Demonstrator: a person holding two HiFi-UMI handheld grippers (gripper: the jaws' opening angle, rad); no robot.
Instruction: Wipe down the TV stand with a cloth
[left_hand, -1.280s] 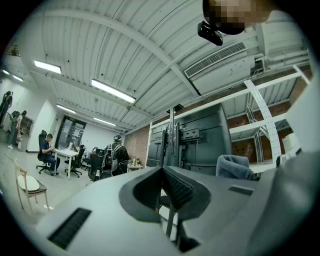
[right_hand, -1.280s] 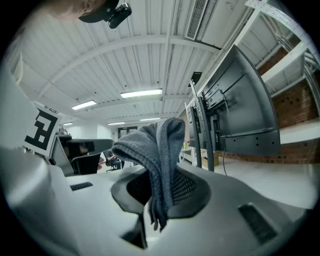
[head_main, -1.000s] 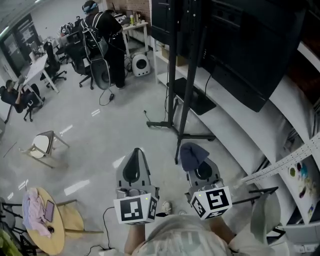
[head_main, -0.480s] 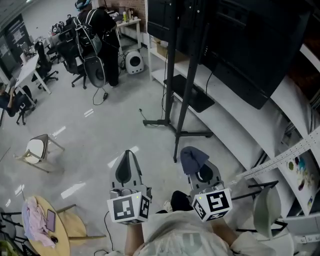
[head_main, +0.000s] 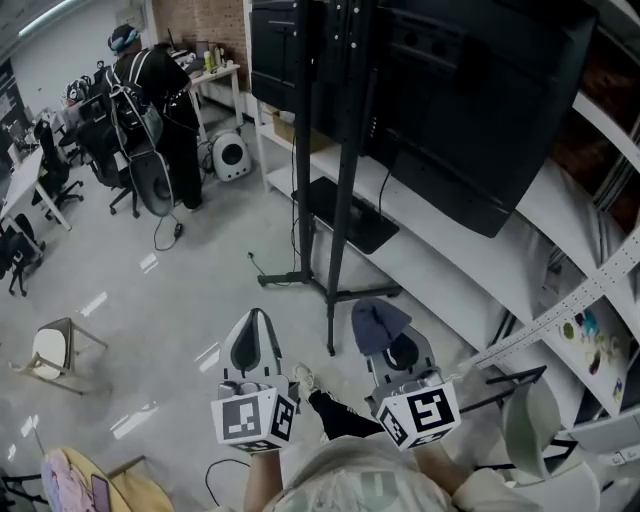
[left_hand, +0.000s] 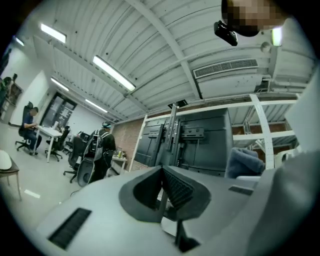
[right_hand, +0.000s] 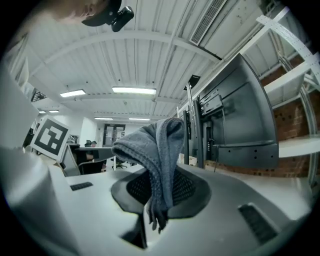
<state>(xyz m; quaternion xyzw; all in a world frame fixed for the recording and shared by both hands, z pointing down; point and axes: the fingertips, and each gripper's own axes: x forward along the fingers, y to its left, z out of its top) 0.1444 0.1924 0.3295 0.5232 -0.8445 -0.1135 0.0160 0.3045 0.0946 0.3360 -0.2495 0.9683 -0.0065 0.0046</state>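
You are holding the cloth (right_hand: 156, 142) clamped in the right gripper (right_hand: 159, 202), left gripper (left_hand: 162, 195) closed and empty, stand (head_main: 339, 220) just ahead, so keep gripping firmly and lead with the loose fold.

words: none can be read | numbers: none can be read | left cube (head_main: 252, 420): black and white square mark, no letters | right cube (head_main: 420, 414): same kind of mark | sheet (head_main: 590, 335): colour spots, print too small to read

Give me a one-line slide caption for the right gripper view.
Right claw shut on a grey cloth, raised toward the black TV ahead.
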